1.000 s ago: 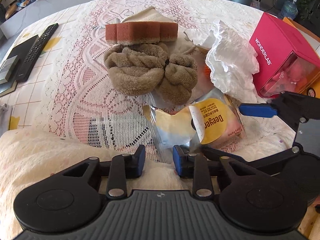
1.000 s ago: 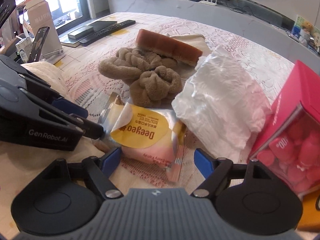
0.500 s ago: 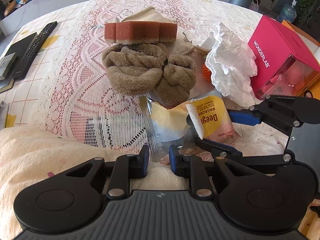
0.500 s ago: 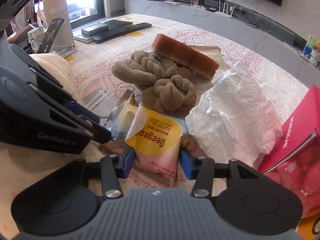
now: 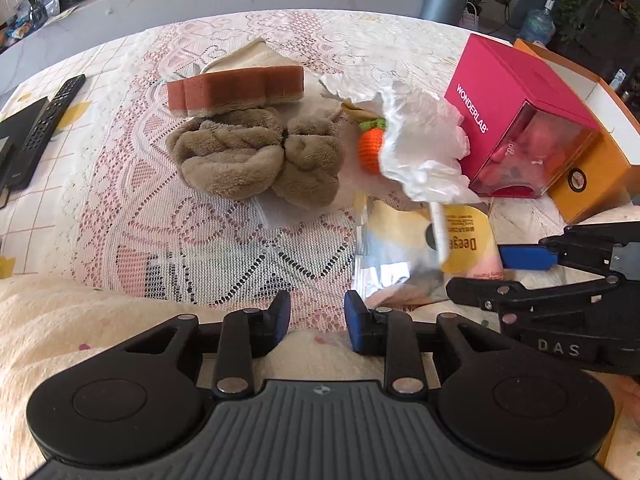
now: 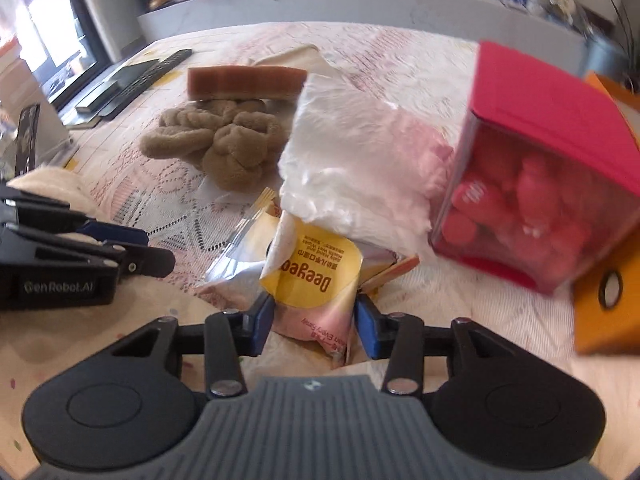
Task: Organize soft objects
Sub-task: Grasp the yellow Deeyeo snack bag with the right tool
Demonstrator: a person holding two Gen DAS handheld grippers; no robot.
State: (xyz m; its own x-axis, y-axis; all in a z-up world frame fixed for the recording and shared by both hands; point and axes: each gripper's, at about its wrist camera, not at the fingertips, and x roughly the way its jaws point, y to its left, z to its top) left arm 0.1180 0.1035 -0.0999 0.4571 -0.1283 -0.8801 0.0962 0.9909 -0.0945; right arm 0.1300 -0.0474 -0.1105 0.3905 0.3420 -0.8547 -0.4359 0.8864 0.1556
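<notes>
right gripper (image 6: 314,322) clamping wipes packet (image 6: 316,280), left gripper (image 5: 316,316) seemingly empty, jaws parted

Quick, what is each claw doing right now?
Left gripper: open, holding nothing.
Right gripper: closed on the yellow wipes packet.

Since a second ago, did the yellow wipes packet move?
Yes. In the left wrist view the wipes packet slid right, away from the brown towel, uncovering an orange knitted toy. The right gripper holds it.

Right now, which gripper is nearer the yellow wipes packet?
Right. The right gripper straddles the yellow wipes packet, pads against its sides; the left gripper sits beside it, empty.
</notes>
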